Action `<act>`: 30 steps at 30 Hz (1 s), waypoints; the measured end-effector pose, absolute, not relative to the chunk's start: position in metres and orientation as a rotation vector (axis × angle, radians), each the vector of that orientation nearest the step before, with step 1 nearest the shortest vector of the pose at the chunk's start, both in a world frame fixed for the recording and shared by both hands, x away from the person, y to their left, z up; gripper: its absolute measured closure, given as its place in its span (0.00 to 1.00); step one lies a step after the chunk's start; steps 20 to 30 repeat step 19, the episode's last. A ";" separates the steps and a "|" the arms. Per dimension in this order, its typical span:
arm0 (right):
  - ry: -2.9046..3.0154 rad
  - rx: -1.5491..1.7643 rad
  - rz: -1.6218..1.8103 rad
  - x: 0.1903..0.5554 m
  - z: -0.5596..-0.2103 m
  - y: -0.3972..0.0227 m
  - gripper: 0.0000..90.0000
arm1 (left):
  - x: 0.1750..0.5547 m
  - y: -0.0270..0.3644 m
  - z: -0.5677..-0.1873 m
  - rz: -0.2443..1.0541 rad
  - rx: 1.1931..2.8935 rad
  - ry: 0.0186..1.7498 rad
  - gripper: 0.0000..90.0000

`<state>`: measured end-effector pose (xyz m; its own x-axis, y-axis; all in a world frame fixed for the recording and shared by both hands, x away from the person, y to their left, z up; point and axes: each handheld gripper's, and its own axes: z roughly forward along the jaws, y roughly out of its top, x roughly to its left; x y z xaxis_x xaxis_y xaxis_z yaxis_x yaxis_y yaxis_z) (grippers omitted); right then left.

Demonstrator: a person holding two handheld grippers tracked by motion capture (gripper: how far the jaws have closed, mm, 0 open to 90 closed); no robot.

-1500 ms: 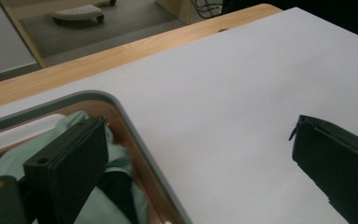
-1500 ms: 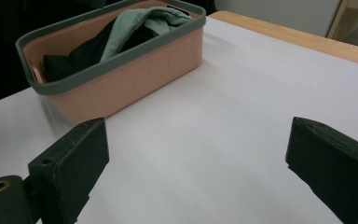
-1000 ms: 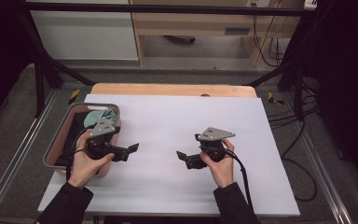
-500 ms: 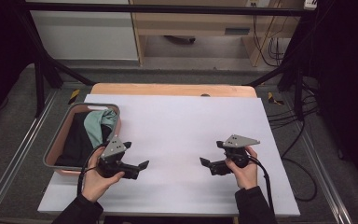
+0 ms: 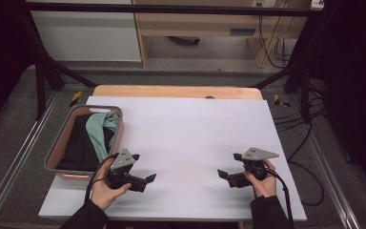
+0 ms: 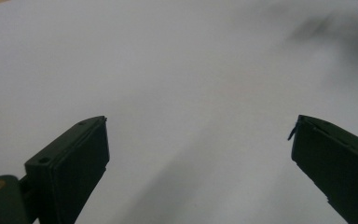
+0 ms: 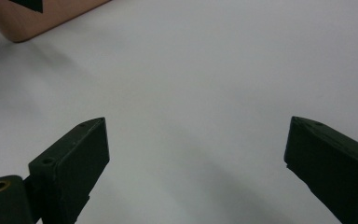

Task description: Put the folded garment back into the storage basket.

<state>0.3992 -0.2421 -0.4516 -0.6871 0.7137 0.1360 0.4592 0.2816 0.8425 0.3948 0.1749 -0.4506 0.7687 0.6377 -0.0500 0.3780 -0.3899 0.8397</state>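
Left of the left gripper [image 5: 148, 179], basket [image 5: 57, 151] of clothes [image 5: 93, 138], jaws apart

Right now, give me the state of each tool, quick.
Left tool: open, holding nothing, above the white tabletop.
Right tool: open, holding nothing, above the same tabletop.

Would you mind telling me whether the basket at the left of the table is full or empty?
Partly full. The basket holds a black garment and a teal garment bunched inside it, in the high view.
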 end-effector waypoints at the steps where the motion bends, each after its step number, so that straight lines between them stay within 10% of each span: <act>1: 2.297 1.087 1.349 0.397 -0.457 -0.247 0.08 | 0.394 0.174 -0.455 0.351 2.035 0.764 0.04; 30: 2.320 1.119 1.302 0.392 -0.477 -0.264 0.07 | 0.395 0.174 -0.466 0.339 2.051 0.770 0.04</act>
